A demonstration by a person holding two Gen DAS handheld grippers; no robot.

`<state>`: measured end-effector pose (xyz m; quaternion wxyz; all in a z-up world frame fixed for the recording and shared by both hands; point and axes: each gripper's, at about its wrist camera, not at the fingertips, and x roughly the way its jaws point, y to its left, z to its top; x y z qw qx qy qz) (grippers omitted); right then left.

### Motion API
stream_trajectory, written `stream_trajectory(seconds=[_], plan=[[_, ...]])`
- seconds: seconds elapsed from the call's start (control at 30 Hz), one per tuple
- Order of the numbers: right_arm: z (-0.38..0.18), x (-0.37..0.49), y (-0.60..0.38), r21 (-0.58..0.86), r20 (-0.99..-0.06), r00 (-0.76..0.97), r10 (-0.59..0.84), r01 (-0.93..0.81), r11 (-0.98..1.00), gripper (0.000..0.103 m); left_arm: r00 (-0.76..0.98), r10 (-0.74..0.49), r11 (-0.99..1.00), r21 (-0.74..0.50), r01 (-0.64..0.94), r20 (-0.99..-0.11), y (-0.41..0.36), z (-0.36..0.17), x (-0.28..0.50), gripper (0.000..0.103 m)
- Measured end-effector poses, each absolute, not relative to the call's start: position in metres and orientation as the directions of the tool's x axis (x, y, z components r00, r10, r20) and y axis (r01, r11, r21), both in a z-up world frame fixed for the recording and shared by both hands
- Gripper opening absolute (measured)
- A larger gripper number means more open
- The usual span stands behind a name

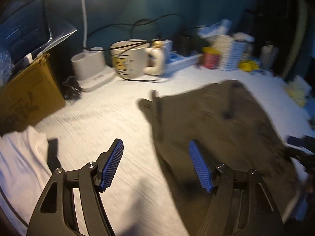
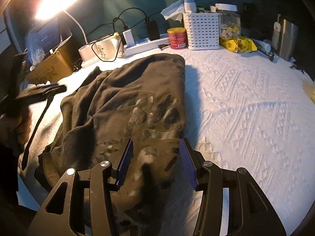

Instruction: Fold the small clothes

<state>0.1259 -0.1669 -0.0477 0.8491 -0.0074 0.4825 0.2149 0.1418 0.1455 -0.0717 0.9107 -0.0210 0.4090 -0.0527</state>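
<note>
Looking along my left gripper [image 1: 156,165], I see its jaws released and holding nothing, above the white surface [image 1: 110,114] just beside the left edge of the dark garment [image 1: 216,122]; the view is blurred, so the yellow print on the mug [image 1: 130,59] I cannot read.

From my right gripper [image 2: 155,163] the jaws are also released, over the near end of the garment, which lies rumpled with a faded, unreadable print; I judge folding is hardly begun; next both must grasp an edge; the red can [image 2: 177,37] label is too small to read.
</note>
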Motion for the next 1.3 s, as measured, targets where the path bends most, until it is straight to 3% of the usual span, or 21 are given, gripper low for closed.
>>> stream_trajectory(seconds=[0.27, 0.43, 0.53, 0.63, 0.7, 0.77, 0.87, 0.97, 1.07, 1.3], plan=[[-0.047, 0.102, -0.189, 0.191, -0.819, 0.463, 0.338, -0.336, 0.922, 0.052, 0.588, -0.404, 0.914, -0.282, 0.292, -0.701, 0.095, -0.062, 0.076, 0.069], [-0.048, 0.087, -0.206, 0.191, -0.82, 0.473, 0.323, -0.306, 0.933, 0.052, 0.519, -0.406, 0.911, -0.294, 0.288, -0.752, 0.074, -0.086, 0.071, 0.069], [-0.05, 0.078, -0.216, 0.192, -0.823, 0.475, 0.311, -0.283, 0.94, 0.052, 0.458, -0.346, 0.933, -0.25, 0.257, -0.819, 0.065, -0.105, 0.071, 0.069], [-0.053, 0.07, -0.223, 0.196, -0.824, 0.474, 0.309, -0.273, 0.942, 0.052, 0.449, -0.353, 0.93, -0.254, 0.266, -0.821, 0.062, -0.109, 0.065, 0.069], [-0.055, 0.065, -0.226, 0.204, -0.825, 0.471, 0.313, -0.27, 0.941, 0.052, 0.458, -0.364, 0.926, -0.264, 0.269, -0.811, 0.062, -0.11, 0.06, 0.06], [-0.056, 0.061, -0.227, 0.21, -0.824, 0.468, 0.318, -0.27, 0.94, 0.052, 0.477, -0.347, 0.933, -0.245, 0.263, -0.808, 0.065, -0.109, 0.056, 0.03], [-0.056, 0.057, -0.225, 0.227, -0.818, 0.465, 0.338, -0.277, 0.933, 0.052, 0.501, -0.364, 0.93, -0.276, 0.244, -0.785, 0.076, -0.102, 0.048, 0.009], [-0.055, 0.052, -0.218, 0.234, -0.814, 0.461, 0.352, -0.295, 0.926, 0.052, 0.534, -0.393, 0.919, -0.328, 0.217, -0.749, 0.084, -0.087, 0.034, 0.006], [-0.055, 0.049, -0.21, 0.243, -0.813, 0.45, 0.369, -0.314, 0.918, 0.052, 0.563, -0.366, 0.931, -0.295, 0.216, -0.741, 0.08, -0.076, 0.023, 0.006], [-0.064, 0.041, -0.204, 0.295, -0.805, 0.409, 0.429, -0.352, 0.889, 0.052, 0.546, -0.308, 0.951, -0.254, 0.174, -0.779, 0.075, -0.093, 0.013, 0.006]])
